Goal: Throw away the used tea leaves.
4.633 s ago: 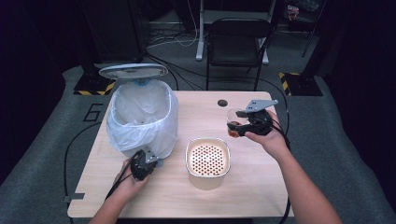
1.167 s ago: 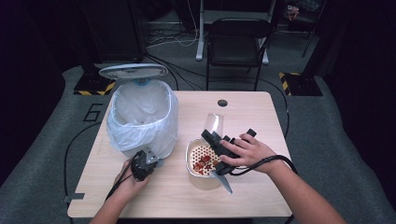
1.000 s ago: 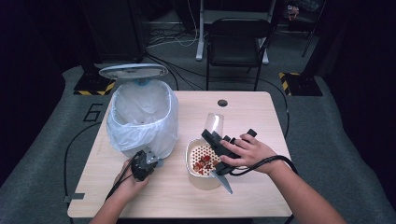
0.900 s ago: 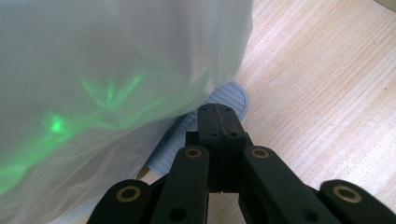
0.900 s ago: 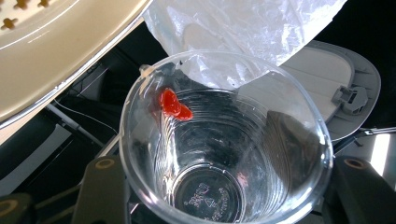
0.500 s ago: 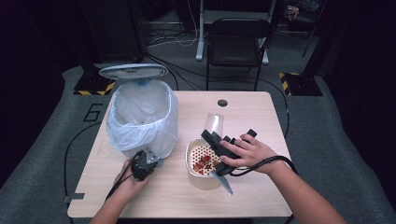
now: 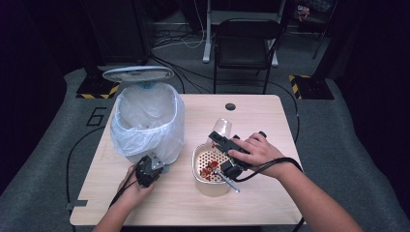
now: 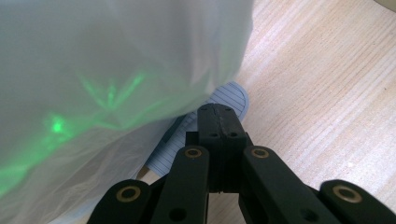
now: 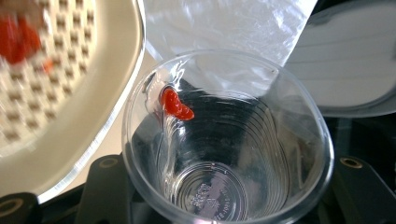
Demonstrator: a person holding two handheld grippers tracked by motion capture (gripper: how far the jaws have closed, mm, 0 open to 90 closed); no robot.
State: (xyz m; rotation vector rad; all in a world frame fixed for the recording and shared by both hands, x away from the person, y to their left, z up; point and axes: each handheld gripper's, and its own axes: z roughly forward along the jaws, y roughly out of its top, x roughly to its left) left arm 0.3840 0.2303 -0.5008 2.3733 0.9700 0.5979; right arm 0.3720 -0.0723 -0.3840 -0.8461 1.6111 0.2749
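High view: clear cup tipped over a perforated bowl on the table (image 7: 270, 198).
Lined bin (image 7: 145, 121) stands left; the bowl (image 7: 210, 169) holds red pieces; right gripper (image 7: 223, 145) clamps the cup (image 7: 220, 129), one red piece (image 9: 176, 105) stuck inside; left gripper (image 7: 149, 169), jaws closed together, sits by the bin.

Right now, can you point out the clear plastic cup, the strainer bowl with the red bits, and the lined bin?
clear plastic cup (image 9: 219, 140), right gripper view, inner wall.
strainer bowl (image 7: 209, 186), high view, front outer wall.
lined bin (image 7: 145, 121), high view, white bag at its front.
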